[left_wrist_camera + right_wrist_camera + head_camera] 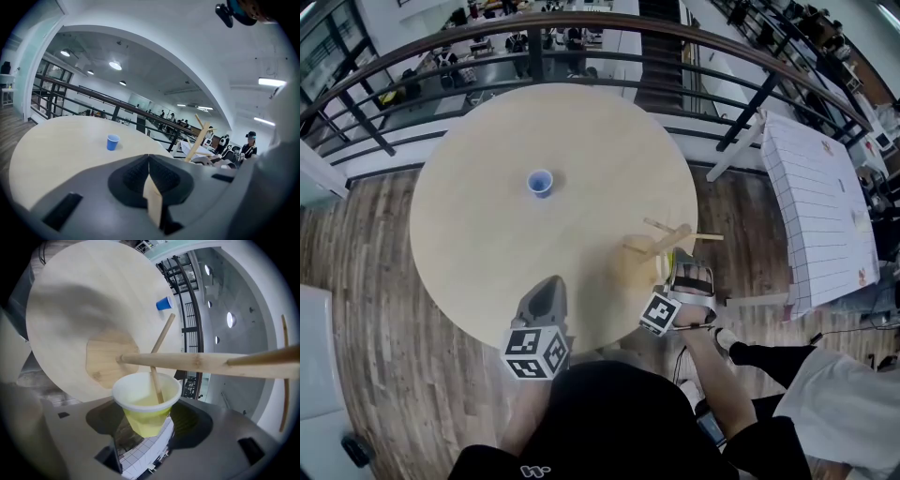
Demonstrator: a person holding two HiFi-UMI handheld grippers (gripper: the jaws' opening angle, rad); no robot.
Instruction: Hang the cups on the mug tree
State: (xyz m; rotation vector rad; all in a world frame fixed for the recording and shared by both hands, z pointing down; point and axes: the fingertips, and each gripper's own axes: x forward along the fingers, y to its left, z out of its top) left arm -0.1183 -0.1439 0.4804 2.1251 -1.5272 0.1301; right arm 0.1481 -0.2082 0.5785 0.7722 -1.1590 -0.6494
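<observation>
Two cups: blue cup (540, 183) on worktop (478, 248), yellow cup (146, 411) clamped by right gripper (690, 272) (peg inside). One mug tree (661, 242). Left gripper (149, 164) closed, empty.

Round pale wooden table (478, 244): a broad bare surface lay between the small blue cup (540, 183), alone near the centre, and the wooden mug tree (661, 242) near the right edge. The tree's slanting pegs (163, 338) barred passage there. One peg reached into the yellow cup (145, 401), white inside, gripped by the right gripper (147, 423). A dark curved railing (581, 28) bounded the far side.
</observation>
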